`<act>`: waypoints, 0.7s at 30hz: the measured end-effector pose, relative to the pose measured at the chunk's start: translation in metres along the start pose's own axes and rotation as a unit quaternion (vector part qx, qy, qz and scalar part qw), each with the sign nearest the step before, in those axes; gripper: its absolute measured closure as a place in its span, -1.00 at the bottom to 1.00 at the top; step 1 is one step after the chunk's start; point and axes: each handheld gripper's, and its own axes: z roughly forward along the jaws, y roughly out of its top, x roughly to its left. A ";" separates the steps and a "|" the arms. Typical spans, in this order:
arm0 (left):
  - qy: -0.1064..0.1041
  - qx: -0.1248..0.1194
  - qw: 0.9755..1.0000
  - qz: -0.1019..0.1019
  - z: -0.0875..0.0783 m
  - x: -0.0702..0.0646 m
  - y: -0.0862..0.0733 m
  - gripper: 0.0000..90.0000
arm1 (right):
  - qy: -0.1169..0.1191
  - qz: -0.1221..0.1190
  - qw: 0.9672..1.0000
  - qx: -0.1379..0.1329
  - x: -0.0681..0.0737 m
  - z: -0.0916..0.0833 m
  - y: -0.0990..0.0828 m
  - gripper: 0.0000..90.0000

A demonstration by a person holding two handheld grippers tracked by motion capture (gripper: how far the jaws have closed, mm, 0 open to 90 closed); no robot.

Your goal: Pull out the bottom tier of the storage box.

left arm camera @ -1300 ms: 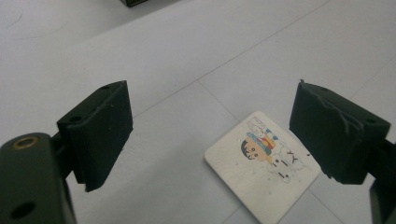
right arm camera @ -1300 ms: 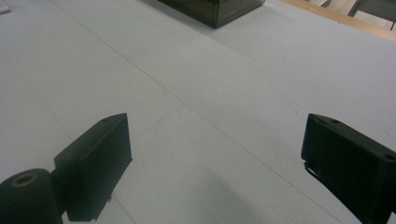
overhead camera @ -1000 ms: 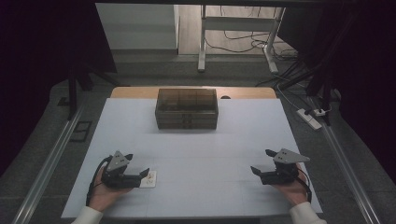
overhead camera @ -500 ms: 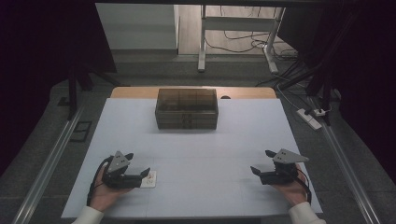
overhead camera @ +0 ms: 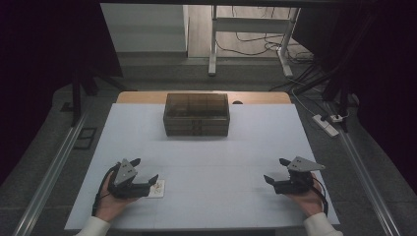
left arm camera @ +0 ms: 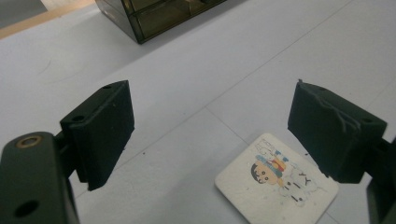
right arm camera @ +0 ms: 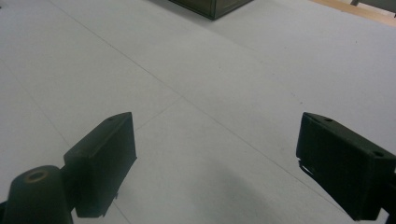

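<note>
My left claw (left arm camera: 210, 135) is spread wide, cartoon card (left arm camera: 276, 181) flat on the bench (overhead camera: 206, 147) just past its tips; right claw (right arm camera: 215, 163) is wide apart too.

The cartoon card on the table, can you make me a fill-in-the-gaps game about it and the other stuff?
1. The cartoon card lies flat on the white ____.
2. The card is next to the ____ gripper.
3. The fingers of the right gripper are spread ____, with nothing between them.
4. The dark box at the far side of the table has its lid ____.

Missing words: table; left; open; closed
</note>
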 end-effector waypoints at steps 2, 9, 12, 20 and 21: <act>0.003 -0.001 1.000 0.003 0.000 0.000 0.001 -0.67 | -0.001 0.000 1.000 0.001 0.000 0.000 0.000 -0.74; 0.015 -0.001 1.000 0.006 0.001 0.001 0.001 -0.65 | 0.001 0.003 1.000 -0.002 0.000 -0.001 0.000 -0.73; 0.019 -0.003 1.000 0.009 0.001 0.001 0.001 -0.64 | 0.001 0.004 1.000 0.001 -0.001 0.000 -0.001 -0.73; 0.034 -0.008 0.999 0.035 0.005 0.000 0.003 -0.64 | -0.001 0.001 1.000 -0.001 0.001 0.000 0.000 -0.72; 0.036 -0.007 0.999 0.039 0.006 0.000 0.004 -0.64 | -0.001 0.002 1.000 -0.002 0.001 0.000 0.000 -0.72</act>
